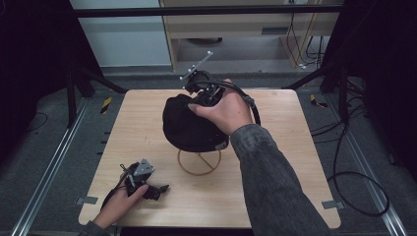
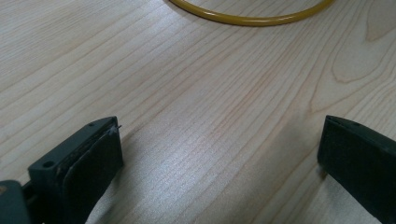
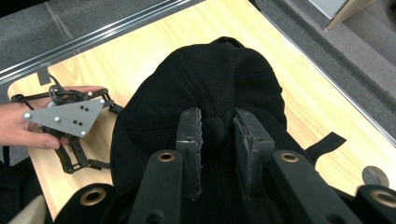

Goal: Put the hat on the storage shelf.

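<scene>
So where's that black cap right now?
In the high view the black cap sits mid-table, over the yellow ring stand; the right tool pinches a fold of its crown.

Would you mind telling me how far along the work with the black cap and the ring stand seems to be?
Done: the right gripper has pinched the black cap at its crown. In hand: the cap hangs over the yellow ring stand; whether it rests on it is unclear. Left: release or removal, judging by the grip. The left gripper rests open on the table.
</scene>
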Demonstrator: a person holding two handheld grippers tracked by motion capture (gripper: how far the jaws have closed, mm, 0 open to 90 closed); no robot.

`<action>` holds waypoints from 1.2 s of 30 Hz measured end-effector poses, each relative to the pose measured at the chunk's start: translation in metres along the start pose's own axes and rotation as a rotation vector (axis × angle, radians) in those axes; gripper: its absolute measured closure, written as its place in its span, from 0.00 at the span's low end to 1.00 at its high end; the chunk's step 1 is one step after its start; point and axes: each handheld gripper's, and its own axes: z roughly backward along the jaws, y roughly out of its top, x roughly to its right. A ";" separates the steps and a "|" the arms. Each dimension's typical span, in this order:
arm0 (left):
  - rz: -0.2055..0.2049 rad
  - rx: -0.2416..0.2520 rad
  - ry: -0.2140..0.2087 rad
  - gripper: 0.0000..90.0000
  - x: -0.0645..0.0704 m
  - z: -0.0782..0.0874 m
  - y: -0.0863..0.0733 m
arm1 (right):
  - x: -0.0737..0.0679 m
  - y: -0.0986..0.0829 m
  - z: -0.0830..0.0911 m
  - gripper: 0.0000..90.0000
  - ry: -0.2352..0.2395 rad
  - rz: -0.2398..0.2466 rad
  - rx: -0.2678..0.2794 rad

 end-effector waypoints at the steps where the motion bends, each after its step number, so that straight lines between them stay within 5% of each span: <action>1: 0.000 0.000 0.000 0.00 0.000 0.000 0.000 | 0.001 -0.001 0.000 0.81 -0.003 0.003 0.000; 25: 0.000 0.000 0.001 0.00 0.000 0.000 0.000 | -0.010 -0.012 0.014 0.80 0.007 0.022 0.023; 36: 0.000 0.000 0.001 0.00 0.000 0.000 0.000 | -0.013 -0.034 0.027 0.75 -0.016 0.016 0.048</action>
